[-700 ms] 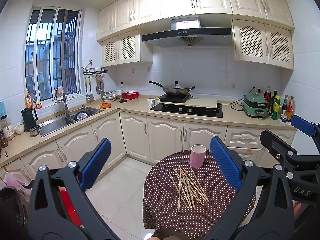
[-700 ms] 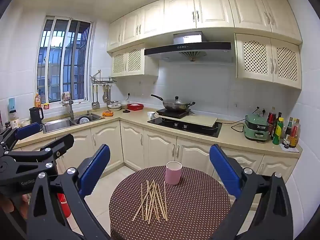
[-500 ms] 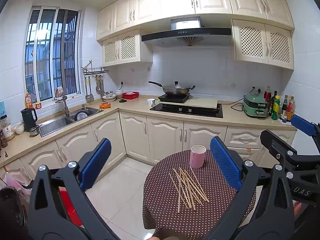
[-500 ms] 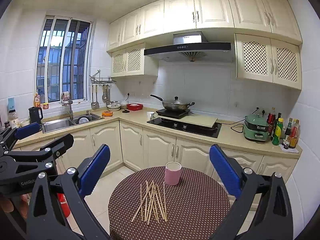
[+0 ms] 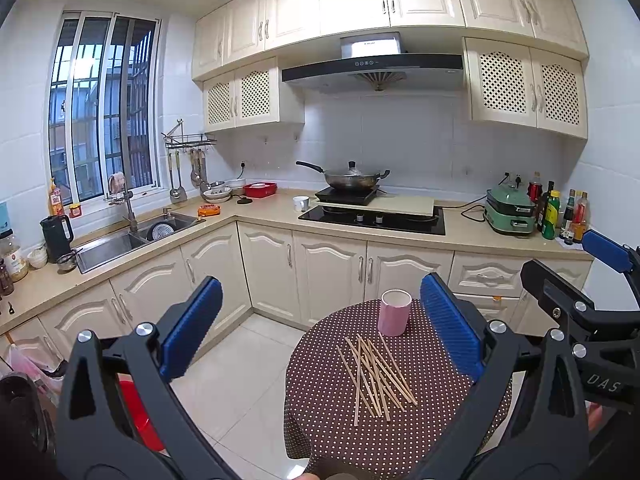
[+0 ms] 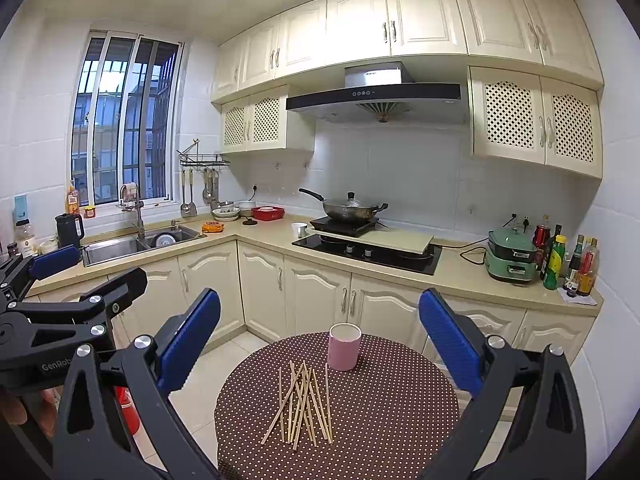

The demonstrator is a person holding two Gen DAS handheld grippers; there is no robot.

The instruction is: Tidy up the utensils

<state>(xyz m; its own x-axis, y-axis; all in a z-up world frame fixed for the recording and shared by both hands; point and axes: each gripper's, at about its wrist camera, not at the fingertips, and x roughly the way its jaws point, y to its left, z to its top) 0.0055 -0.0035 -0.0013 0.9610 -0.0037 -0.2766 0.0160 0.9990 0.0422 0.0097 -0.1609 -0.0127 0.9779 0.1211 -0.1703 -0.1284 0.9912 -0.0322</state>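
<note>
Left wrist view has the left gripper [image 5: 320, 328] nearest, its blue pads spread wide with nothing between them, held above the near left edge of the round table [image 5: 320, 420]. At the right border of that view the right gripper [image 5: 568, 276] shows side-on; in the right wrist view it [image 6: 320, 340] is just as wide and empty, held over the table's near edge.

On the dotted cloth, the chopsticks [image 6: 304, 404] lie in a loose crossed heap around the table's middle, their tips well short of every edge, with bare cloth to their right and toward the near rim. Just beyond them, near the far edge, the pink cup [image 6: 344, 346] stands upright; what is inside it cannot be seen. One stick's far end comes close to the cup's base.

Pale floor tiles [image 5: 240, 380] lie open to the table's left, between it and the base cabinets [image 5: 332, 280]. Farther back, the sink [image 5: 120, 240] holds a round metal item, and a lidded wok [image 5: 352, 178] sits on the hob.
</note>
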